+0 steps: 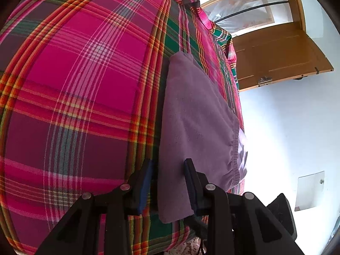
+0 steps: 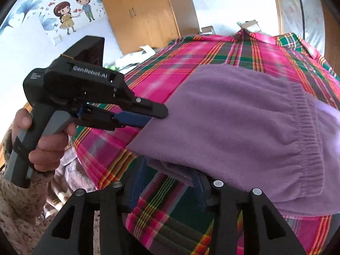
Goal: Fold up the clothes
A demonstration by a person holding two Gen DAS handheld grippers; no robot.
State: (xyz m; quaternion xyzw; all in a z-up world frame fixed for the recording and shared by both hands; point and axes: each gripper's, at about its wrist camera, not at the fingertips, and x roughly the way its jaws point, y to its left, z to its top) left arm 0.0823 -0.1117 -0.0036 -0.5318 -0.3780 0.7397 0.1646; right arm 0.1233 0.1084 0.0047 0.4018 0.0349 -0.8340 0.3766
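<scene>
On the plaid bedspread [image 1: 85,89] lies our folded purple garment [image 1: 195,116]. Our left tongs [image 1: 169,182] stand apart at its near edge; our right tongs [image 2: 165,182] straddle its lower corner, gaping.
</scene>
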